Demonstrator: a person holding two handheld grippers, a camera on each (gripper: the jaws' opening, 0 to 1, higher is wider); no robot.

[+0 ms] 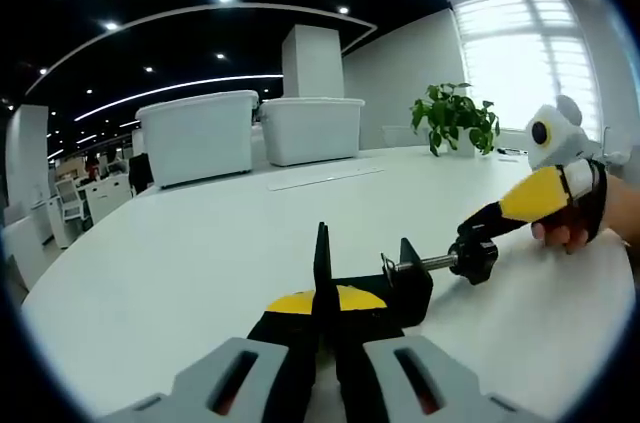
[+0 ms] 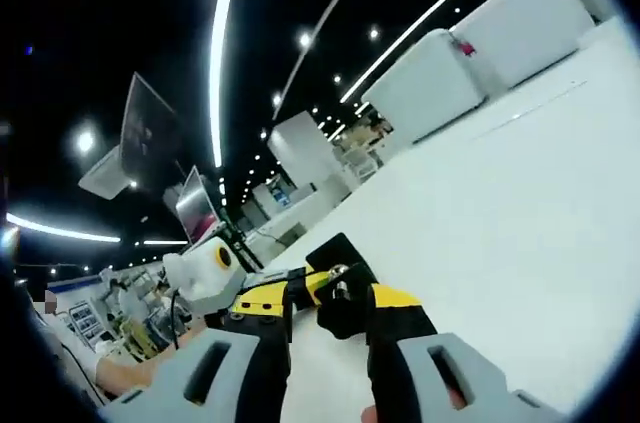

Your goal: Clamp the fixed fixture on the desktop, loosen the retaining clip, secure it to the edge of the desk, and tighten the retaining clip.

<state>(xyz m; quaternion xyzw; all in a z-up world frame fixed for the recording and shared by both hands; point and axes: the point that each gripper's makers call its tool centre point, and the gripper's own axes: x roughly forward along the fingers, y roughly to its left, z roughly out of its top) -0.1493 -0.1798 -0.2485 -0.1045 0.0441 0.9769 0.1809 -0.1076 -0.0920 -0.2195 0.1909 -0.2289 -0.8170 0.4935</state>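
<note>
Holding the black clamp fixture (image 1: 365,288) by its upright plate, the left gripper (image 1: 325,318) has its jaws closed tight on that plate, which keeps the fixture steady on the white desk (image 1: 200,263) while its screw is worked. The fixture is a C-shaped bracket: the plate stands between the left jaws, the body sits just right of them, and a threaded screw runs out to the right and ends in a black lobed knob (image 1: 477,258).

In the left gripper view, the right gripper (image 1: 480,233) comes in beside the fixture with its yellow-and-black fingers closed around that knob, a hand (image 1: 580,228) behind it. In the right gripper view the same knob (image 2: 345,308) sits between that gripper's own jaws, with the left gripper (image 2: 265,298) just beyond the fixture, gripping the other end. The hold looks chosen so that one side braces and the other turns; I judge this to be the loosening of the retaining screw, with the fixture resting on the desk surface and not yet on its edge.

Well beyond the fixture, two white storage bins (image 1: 255,133) stand at the far side of the desk, and a potted plant (image 1: 455,118) stands to the right of them, near a bright window.
</note>
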